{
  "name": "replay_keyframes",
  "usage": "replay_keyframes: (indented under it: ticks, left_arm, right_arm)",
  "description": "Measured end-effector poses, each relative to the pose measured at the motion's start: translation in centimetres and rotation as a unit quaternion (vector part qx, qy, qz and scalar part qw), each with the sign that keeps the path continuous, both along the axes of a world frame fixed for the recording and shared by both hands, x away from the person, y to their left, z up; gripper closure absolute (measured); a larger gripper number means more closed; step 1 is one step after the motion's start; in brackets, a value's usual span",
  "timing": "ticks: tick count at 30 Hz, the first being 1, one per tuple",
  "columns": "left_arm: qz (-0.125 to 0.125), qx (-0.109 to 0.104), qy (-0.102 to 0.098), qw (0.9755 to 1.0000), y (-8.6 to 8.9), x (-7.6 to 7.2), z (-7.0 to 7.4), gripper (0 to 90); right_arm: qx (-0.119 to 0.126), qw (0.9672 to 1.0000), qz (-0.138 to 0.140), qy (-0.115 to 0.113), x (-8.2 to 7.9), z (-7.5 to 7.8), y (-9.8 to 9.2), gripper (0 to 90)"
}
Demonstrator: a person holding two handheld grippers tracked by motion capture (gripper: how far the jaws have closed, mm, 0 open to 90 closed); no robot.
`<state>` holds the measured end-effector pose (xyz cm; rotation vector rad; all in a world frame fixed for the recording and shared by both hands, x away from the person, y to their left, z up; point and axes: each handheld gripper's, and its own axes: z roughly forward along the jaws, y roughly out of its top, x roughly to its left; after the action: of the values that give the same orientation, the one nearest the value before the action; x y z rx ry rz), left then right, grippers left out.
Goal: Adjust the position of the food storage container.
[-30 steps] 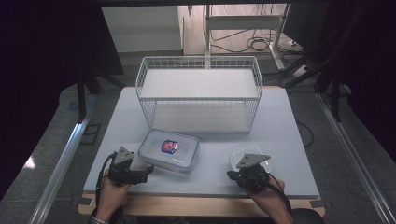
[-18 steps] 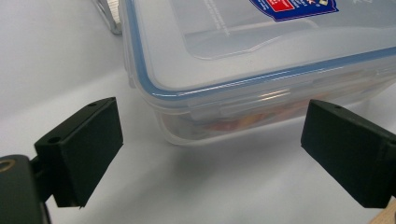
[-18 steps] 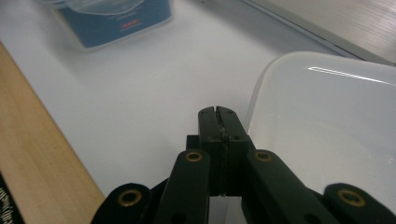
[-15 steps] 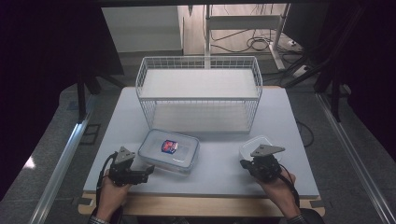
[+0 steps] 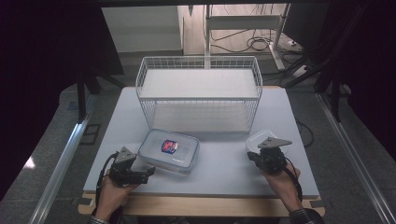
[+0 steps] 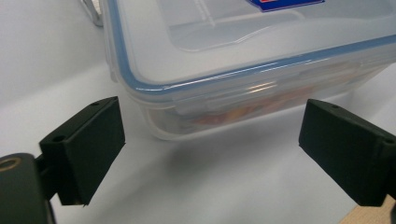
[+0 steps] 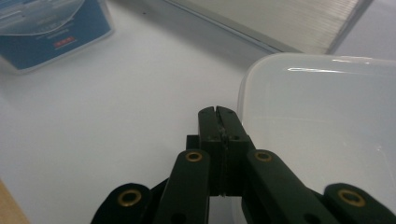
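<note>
A clear lidded container (image 5: 170, 149) with a blue seal and a red-and-blue label lies at the table's front left. My left gripper (image 5: 147, 171) rests at its near corner. In the left gripper view the container (image 6: 243, 46) stands just ahead of the left gripper (image 6: 210, 154), whose open jaws touch nothing. At the front right, my right gripper (image 5: 262, 151) is shut, its tips against a small clear plastic tub (image 5: 259, 138). In the right gripper view the shut right gripper (image 7: 218, 112) lies along the left rim of the tub (image 7: 322, 121), with nothing visible between the pads.
A white wire basket (image 5: 198, 99) stands at the back middle of the white table (image 5: 224, 172); its base (image 7: 280, 23) lies just beyond the tub. The lidded container (image 7: 51, 23) sits far left in the right gripper view. Dark floor and cables surround the table.
My right gripper has moved right and away from the person, toward the basket, and the small clear tub has moved with it. The left gripper and the lidded container have stayed put.
</note>
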<state>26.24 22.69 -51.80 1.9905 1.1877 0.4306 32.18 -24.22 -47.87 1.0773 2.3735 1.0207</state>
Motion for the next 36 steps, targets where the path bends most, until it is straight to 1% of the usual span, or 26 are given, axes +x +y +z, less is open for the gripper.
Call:
replay_keyframes:
  ticks: [5,7,9,12,13,15,16,17,18,19,20,21,22,23,25,26,27,28,29,30,31,32,34,36]
  left_arm:
    - [-0.003,0.002,0.005,1.0,0.0,0.0,0.0,13.9]
    - [-0.005,0.006,0.008,0.9999,0.0,0.0,0.1,16.1]
    - [-0.004,0.012,0.008,0.9999,0.1,-0.1,0.1,19.3]
    - [-0.004,0.015,0.007,0.9999,0.4,-0.1,0.3,25.6]
    - [-0.004,0.017,0.005,0.9998,0.6,-0.2,0.3,29.2]
    - [-0.004,0.02,-0.002,0.9998,1.3,-0.2,0.5,40.0]
    - [-0.001,0.014,-0.004,0.9999,1.8,-0.2,0.6,46.0]
    - [0.001,0.005,-0.005,1.0,2.3,-0.1,0.7,52.6]
    - [-0.001,-0.011,-0.005,0.9999,2.9,0.0,0.8,58.6]
    - [0.001,-0.033,-0.007,0.9994,3.6,0.2,0.9,64.6]
    - [0.006,-0.04,-0.009,0.9992,3.9,0.3,0.9,70.7]
    - [0.016,-0.035,-0.012,0.9992,4.2,0.5,1.0,75.7]
    - [0.022,-0.019,-0.016,0.9995,4.5,0.7,1.0,78.7]
    - [0.028,-0.011,-0.015,0.9994,4.7,1.0,0.9,81.5]
    - [0.038,-0.021,-0.002,0.999,5.1,2.0,0.4,85.3]
    - [0.04,-0.023,0.002,0.9989,5.1,2.3,0.2,86.8]
    - [0.04,-0.023,0.002,0.9989,5.1,2.3,0.2,87.7]
    - [0.04,-0.027,0.012,0.9988,4.7,3.2,-0.3,88.5]
    - [0.04,-0.027,0.012,0.9988,4.7,3.2,-0.3,88.8]
    - [0.036,-0.024,0.015,0.9989,4.3,3.7,-0.5,88.8]
    - [0.036,-0.024,0.015,0.9989,4.3,3.7,-0.5,88.7]
    - [0.031,-0.021,0.017,0.9992,4.0,4.1,-0.6,89.1]
    - [0.032,-0.014,0.019,0.9992,3.7,4.4,-0.7,89.8]
    - [0.03,-0.015,0.02,0.9992,3.7,4.6,-0.7,89.8]
  right_arm:
    - [-0.001,0.9999,-0.012,-0.001,0.4,0.0,-0.6,89.8]
    - [-0.007,0.9996,-0.026,-0.005,0.7,0.1,-1.4,89.7]
    - [-0.004,0.9992,-0.038,-0.006,0.9,0.1,-1.9,89.8]
    - [-0.004,0.9991,-0.041,-0.01,0.9,0.2,-2.1,89.7]
    - [-0.005,0.9992,-0.038,-0.013,0.8,0.2,-2.0,89.7]
    - [-0.002,0.9994,-0.03,-0.017,0.6,0.3,-1.8,89.6]
    - [-0.002,0.9995,-0.025,-0.018,0.5,0.4,-1.7,89.6]
    - [-0.002,0.9996,-0.022,-0.019,0.4,0.4,-1.6,89.6]
    - [-0.002,0.9996,-0.019,-0.02,0.3,0.4,-1.5,89.6]
    - [-0.003,0.9996,-0.015,-0.022,0.3,0.3,-1.4,89.6]
    - [0.001,0.9997,-0.014,-0.022,0.2,0.4,-1.3,89.6]
    - [0.002,0.9997,-0.012,-0.022,0.2,0.4,-1.2,89.5]
    - [0.003,0.9997,-0.011,-0.023,0.1,0.4,-1.1,89.5]
    - [0.004,0.9997,-0.01,-0.023,0.1,0.4,-1.1,89.4]
    - [0.007,0.9997,-0.008,-0.024,0.0,0.4,-1.0,89.3]
    - [0.009,0.9997,-0.006,-0.022,0.0,0.3,-0.9,89.2]
    - [0.009,0.9997,-0.006,-0.022,0.0,0.3,-0.9,89.2]
    - [0.01,0.9997,-0.002,-0.02,0.0,0.3,-0.7,88.9]
    - [0.01,0.9997,-0.002,-0.02,0.0,0.3,-0.7,88.9]
    - [0.012,0.9998,0.001,-0.018,-0.1,0.2,-0.5,88.6]
    - [0.012,0.9998,0.001,-0.018,-0.1,0.2,-0.5,88.6]
    - [0.015,0.9998,0.004,-0.014,-0.1,0.1,-0.3,88.4]
    - [0.016,0.9998,0.006,-0.011,-0.1,0.0,-0.1,88.4]
    - [0.018,0.9998,0.007,-0.01,-0.2,0.0,0.0,88.4]
